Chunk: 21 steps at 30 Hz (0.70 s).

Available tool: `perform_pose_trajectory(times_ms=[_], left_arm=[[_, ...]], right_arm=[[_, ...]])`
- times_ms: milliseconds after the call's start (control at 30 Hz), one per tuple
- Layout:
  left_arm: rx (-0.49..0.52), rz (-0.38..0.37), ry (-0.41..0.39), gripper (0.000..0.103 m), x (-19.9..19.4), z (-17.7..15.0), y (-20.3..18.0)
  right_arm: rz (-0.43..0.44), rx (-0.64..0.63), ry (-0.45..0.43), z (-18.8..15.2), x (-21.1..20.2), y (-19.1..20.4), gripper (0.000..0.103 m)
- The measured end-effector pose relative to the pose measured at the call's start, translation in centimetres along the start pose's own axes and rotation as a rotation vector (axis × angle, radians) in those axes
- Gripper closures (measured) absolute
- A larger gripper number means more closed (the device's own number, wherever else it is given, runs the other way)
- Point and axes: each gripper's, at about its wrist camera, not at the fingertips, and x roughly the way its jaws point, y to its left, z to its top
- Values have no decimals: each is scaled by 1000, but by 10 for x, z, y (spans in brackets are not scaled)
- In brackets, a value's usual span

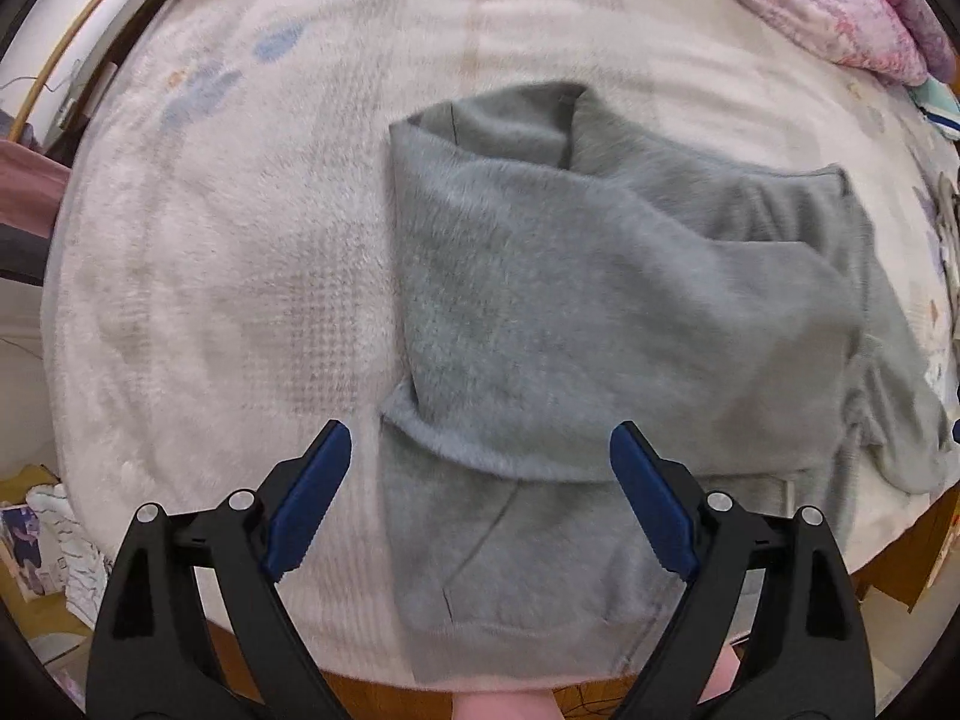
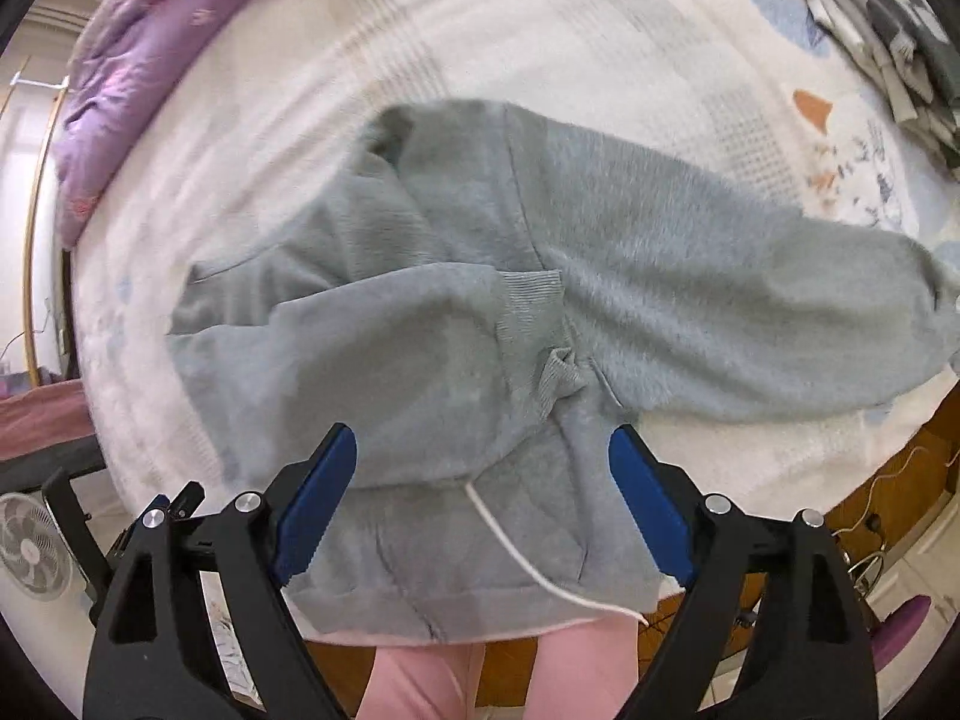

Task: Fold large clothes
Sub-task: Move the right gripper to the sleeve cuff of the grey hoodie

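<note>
A grey fleece hoodie [image 1: 600, 312] lies on a white blanket-covered bed [image 1: 210, 276]. One sleeve is folded across its body. In the right wrist view the hoodie [image 2: 420, 330] shows its ribbed cuff [image 2: 534, 324] on the chest, the other sleeve [image 2: 780, 306] stretched to the right, and a white drawstring [image 2: 516, 546] trailing toward the near edge. My left gripper [image 1: 480, 504] is open and empty above the hoodie's hem. My right gripper [image 2: 483, 504] is open and empty above the hem and the drawstring.
A pink quilt [image 1: 840, 6] lies at the back right of the bed; it looks purple in the right wrist view [image 2: 132, 96]. Patterned folded cloth [image 2: 888, 36] sits at the far right. A fan [image 2: 33, 546] stands on the floor at left. Pink-clad legs [image 2: 498, 672] are at the bed's near edge.
</note>
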Motion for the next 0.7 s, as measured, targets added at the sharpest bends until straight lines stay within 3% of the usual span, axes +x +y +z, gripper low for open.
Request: perform_pose_trajectory(times_ms=[167,500,700], left_arm=[[-33,13,-44,15,-40,-6,-10],[-111,28,-136,15,-114,-11,-39],[-15,-9,-165,15,-138,-15,-88]], right_arm=[[24,-47,-7,-22,-27,9,20],[60,-166,14,-30,-64,-1,19],[85,-126,-17,-37,-89,-27,19]])
